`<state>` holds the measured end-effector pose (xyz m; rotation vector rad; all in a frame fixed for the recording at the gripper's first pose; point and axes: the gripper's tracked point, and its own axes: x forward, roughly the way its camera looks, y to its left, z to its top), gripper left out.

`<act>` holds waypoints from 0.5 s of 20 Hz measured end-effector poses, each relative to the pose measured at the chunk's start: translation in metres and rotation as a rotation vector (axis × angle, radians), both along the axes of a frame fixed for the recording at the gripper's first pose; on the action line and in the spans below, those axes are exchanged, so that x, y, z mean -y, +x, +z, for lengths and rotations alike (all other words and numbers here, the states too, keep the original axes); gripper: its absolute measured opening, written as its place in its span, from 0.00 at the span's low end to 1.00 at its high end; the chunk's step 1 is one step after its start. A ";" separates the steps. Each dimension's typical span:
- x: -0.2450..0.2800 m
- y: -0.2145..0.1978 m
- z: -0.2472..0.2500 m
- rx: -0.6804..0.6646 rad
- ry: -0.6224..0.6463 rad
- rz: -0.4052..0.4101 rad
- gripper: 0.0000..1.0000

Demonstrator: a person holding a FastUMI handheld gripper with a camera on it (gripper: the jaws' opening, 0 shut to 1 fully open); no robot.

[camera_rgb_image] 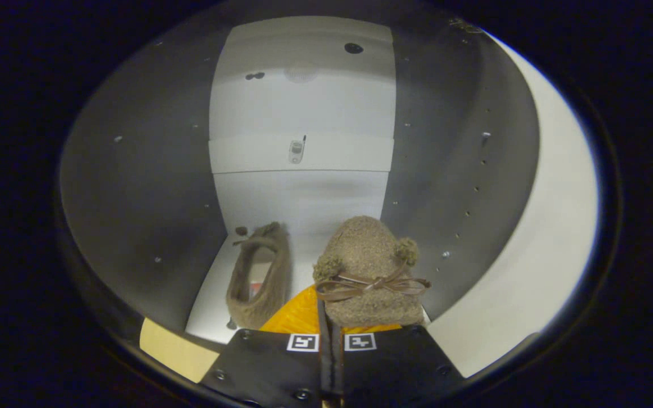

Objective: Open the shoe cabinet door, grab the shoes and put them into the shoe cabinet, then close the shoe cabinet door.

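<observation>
I'm reaching into the open white shoe cabinet [304, 153] now, my tongs [331, 317] clenched on the heel edge of the fuzzy brown slipper with the ribbon bow and pompoms [369, 272]. It hangs just ahead of the fingers, over the cabinet's bottom shelf [213, 294]. Its matching brown slipper [261, 277] already lies there, just to the left. So it's the placing step, second shoe. Next, I'd say: lower it beside its mate, release, draw back, then swing the door shut.
</observation>
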<state>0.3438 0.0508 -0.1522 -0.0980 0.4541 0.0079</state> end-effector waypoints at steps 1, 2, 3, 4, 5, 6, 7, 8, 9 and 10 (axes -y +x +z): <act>0.002 0.016 -0.006 -0.018 0.001 0.002 0.02; 0.003 0.031 -0.011 -0.028 0.006 0.003 0.02; 0.004 0.042 -0.017 -0.041 0.007 0.008 0.02; 0.003 0.055 -0.023 -0.050 0.012 0.014 0.02; 0.001 0.066 -0.031 -0.065 0.014 0.019 0.02; 0.000 0.075 -0.038 -0.083 0.015 0.022 0.02; -0.004 0.083 -0.043 -0.090 0.021 0.027 0.02; -0.005 0.090 -0.049 -0.102 0.021 0.032 0.02; -0.005 0.095 -0.056 -0.116 0.017 0.031 0.02; -0.006 0.099 -0.062 -0.130 0.021 0.031 0.02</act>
